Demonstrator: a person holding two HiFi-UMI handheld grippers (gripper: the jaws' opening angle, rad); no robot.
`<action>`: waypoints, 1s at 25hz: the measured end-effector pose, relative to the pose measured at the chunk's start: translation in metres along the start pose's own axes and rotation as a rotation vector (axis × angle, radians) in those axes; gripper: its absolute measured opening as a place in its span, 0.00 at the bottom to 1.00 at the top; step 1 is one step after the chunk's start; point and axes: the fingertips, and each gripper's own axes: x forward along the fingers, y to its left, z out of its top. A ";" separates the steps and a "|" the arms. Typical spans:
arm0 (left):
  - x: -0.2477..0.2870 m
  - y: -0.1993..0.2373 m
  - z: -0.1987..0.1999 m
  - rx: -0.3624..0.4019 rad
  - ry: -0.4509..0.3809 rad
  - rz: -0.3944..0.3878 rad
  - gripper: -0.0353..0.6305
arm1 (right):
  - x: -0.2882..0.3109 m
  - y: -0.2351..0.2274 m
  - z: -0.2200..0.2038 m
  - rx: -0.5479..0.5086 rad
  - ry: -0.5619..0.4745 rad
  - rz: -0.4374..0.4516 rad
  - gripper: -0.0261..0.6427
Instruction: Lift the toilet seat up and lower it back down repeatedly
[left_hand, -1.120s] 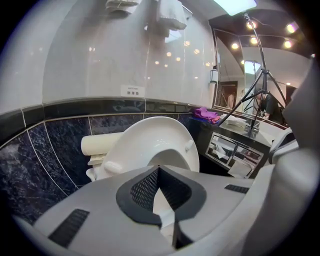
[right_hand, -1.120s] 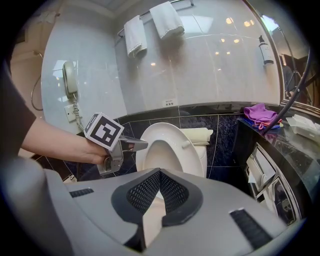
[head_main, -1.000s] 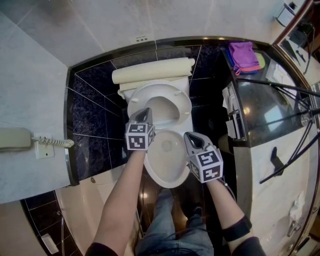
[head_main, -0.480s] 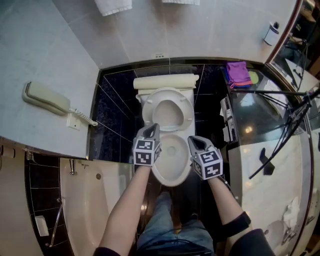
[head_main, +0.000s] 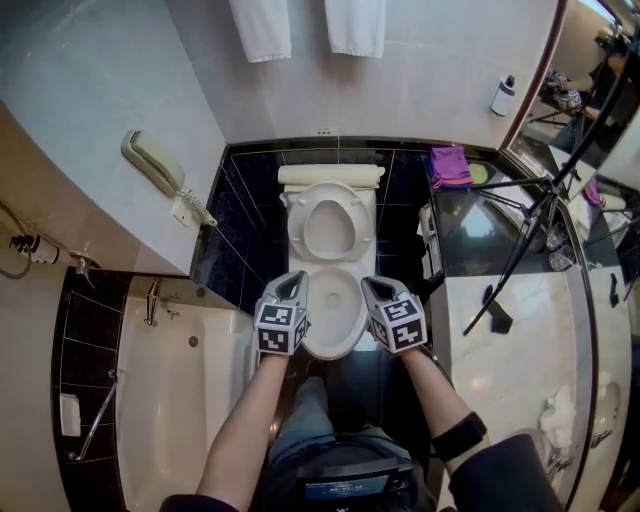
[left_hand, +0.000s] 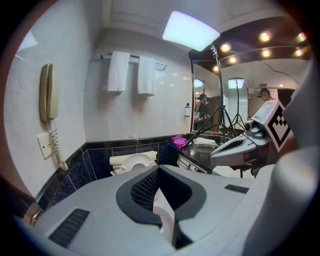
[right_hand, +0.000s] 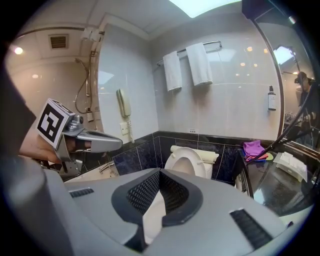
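The white toilet stands in the middle of the head view. Its seat (head_main: 329, 222) is raised upright against the tank, and the bowl (head_main: 336, 312) is uncovered. My left gripper (head_main: 296, 281) hovers at the bowl's left front and my right gripper (head_main: 374, 288) at its right front. Both are shut, hold nothing and touch no part of the toilet. In the left gripper view the left gripper (left_hand: 159, 169) has its pads together, with the seat (left_hand: 131, 162) far beyond them. The right gripper (right_hand: 160, 173) likewise points at the raised seat (right_hand: 188, 161) from a distance.
A wall phone (head_main: 154, 164) hangs at the left over a bathtub (head_main: 185, 395). Two towels (head_main: 262, 26) hang on the back wall. A dark counter (head_main: 478, 232) at the right carries a purple cloth (head_main: 449, 166) and a black tripod (head_main: 522, 240). The person's legs show below the bowl.
Both grippers have drawn back and up from the toilet, the left one off the seat's edge. The head view has risen and takes in more room. The seat stays upright.
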 end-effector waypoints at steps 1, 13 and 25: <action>-0.010 -0.004 0.001 -0.004 -0.009 0.004 0.04 | -0.007 0.004 0.001 -0.002 -0.005 0.001 0.06; -0.086 -0.033 -0.020 -0.003 -0.030 0.048 0.04 | -0.074 0.026 -0.012 -0.008 -0.015 -0.017 0.06; -0.105 -0.041 -0.030 -0.011 -0.031 0.051 0.04 | -0.095 0.030 -0.031 0.002 -0.001 -0.030 0.06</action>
